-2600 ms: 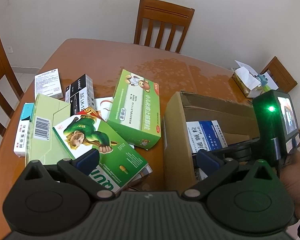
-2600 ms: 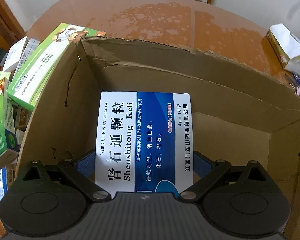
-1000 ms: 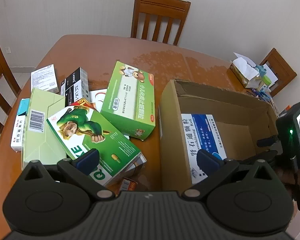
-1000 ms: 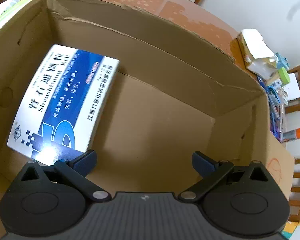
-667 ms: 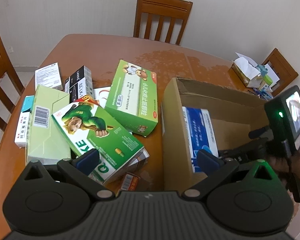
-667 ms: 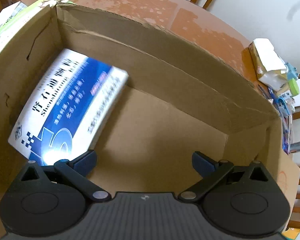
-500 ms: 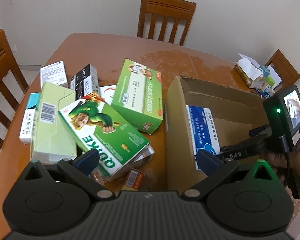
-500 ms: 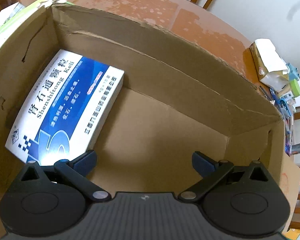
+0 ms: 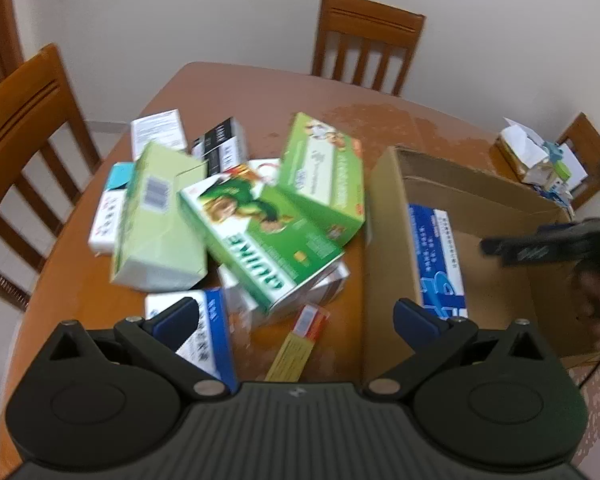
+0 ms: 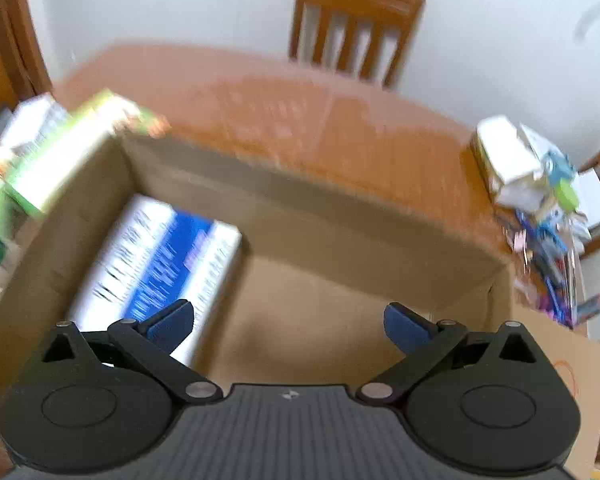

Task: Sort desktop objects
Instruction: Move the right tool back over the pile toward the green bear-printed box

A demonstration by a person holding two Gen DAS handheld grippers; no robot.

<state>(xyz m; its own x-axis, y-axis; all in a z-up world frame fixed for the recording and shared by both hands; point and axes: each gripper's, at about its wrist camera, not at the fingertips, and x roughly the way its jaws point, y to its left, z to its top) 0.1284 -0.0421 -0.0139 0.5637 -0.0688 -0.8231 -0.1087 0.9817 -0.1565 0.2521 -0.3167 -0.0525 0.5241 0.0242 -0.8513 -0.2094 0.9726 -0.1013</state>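
Above the cardboard box (image 10: 340, 216), both the left gripper (image 9: 296, 316) and right gripper (image 10: 288, 322) gape empty.

A plain dining room, cream walls all round.
Ahead of the tool, a wooden chair (image 9: 366, 42) stands at the far edge of the round brown bench (image 9: 260, 92); another chair (image 9: 28, 152) sits off left.

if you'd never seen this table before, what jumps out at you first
A jumbled heap of medicine boxes, topped by a bright green box with a cartoon figure, fills the left of the wooden table. Right of it an open cardboard box holds just one blue and white box against its left wall. Both the left gripper and the right gripper hang open and empty.
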